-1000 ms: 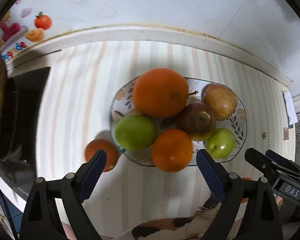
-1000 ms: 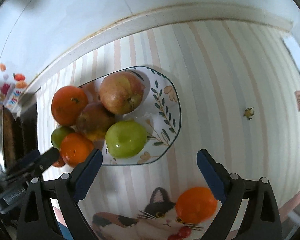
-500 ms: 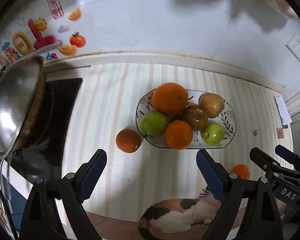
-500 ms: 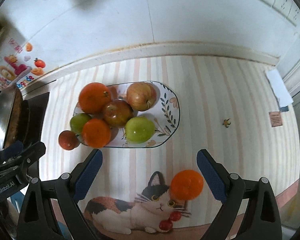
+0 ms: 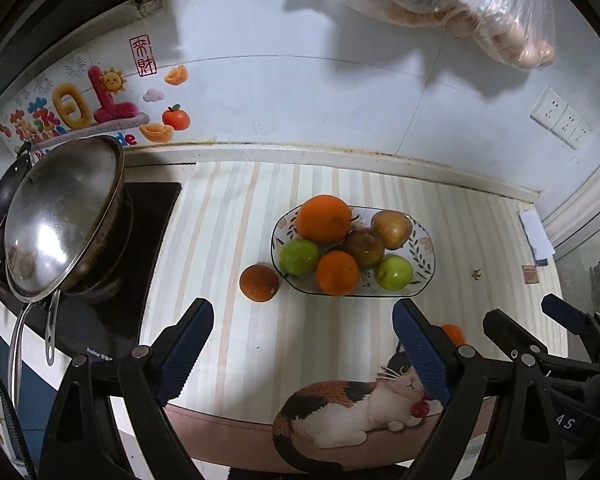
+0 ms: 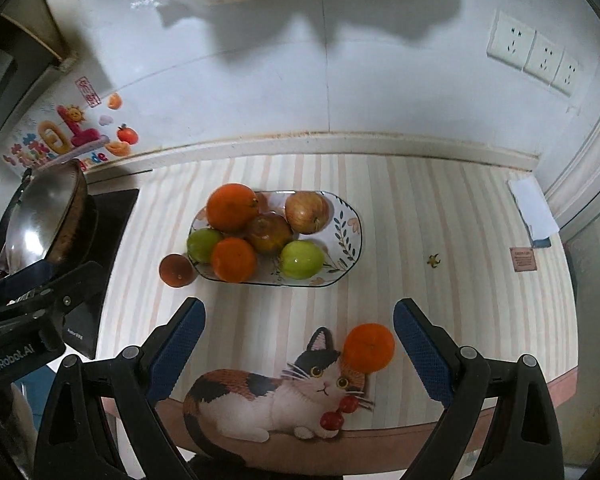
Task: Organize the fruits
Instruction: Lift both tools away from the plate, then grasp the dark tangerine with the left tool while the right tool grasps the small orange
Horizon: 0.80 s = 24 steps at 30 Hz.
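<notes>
Orange and round, the loose orange (image 6: 369, 347) sits on the counter (image 6: 440, 220) at 1 o'clock, just ahead of the wide-open, empty right hand-held gripper (image 6: 298, 344), the nearer one.

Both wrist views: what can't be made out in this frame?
- Loose orange: left wrist view, mostly hidden behind that gripper's right finger.
- Plastic bag contents: cut by the top edge in both views, blurred through the film.
- Small dark speck on the mat: too small to identify.
- Wok interior: faces away; only its underside shows.
- Plate centre: covered by piled fruit.
</notes>
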Tool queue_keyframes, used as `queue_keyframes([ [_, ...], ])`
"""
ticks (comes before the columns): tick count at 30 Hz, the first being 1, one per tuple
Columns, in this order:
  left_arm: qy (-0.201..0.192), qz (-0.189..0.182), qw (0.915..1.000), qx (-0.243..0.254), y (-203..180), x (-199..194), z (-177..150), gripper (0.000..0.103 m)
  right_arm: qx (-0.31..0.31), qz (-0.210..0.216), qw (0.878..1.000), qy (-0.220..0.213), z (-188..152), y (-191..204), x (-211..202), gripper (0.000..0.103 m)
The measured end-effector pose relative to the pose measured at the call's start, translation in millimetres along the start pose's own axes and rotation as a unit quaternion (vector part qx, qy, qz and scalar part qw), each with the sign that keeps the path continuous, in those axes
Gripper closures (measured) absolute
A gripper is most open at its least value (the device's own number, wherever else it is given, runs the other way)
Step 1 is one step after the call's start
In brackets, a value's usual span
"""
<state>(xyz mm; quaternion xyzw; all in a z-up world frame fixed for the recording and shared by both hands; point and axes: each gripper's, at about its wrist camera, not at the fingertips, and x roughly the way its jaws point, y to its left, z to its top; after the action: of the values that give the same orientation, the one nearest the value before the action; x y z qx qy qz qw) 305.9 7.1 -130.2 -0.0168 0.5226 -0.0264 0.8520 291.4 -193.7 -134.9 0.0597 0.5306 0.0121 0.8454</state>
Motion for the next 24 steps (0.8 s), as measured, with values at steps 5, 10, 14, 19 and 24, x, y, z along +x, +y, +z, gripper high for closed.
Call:
queue_keyframes([
  [5, -0.004, 0.000, 1.0000, -0.007, 2, -6, -2, 0.011, 0.006, 0.017, 1.000, -0.003, 0, 4, -9, 0.006],
  [10, 0.011, 0.002, 0.9999, -0.011, 7, 6, -2, 0.011, 0.035, 0.044, 0.998, 0.013, -2, -6, 2, 0.006],
  [14, 0.034, 0.015, 0.9992, -0.015, 16, 31, -2, 0.008, 0.081, 0.042, 0.995, 0.034, -2, -36, 24, 0.006],
  [19, 0.060, 0.025, 0.9973, -0.034, 31, 63, -4, 0.008, 0.134, 0.019, 0.988, 0.079, -4, -82, 70, 0.006],
  [24, 0.093, 0.044, 0.9931, -0.056, 52, 97, -7, 0.008, 0.170, 0.008, 0.974, 0.146, -23, -115, 132, 0.006],
])
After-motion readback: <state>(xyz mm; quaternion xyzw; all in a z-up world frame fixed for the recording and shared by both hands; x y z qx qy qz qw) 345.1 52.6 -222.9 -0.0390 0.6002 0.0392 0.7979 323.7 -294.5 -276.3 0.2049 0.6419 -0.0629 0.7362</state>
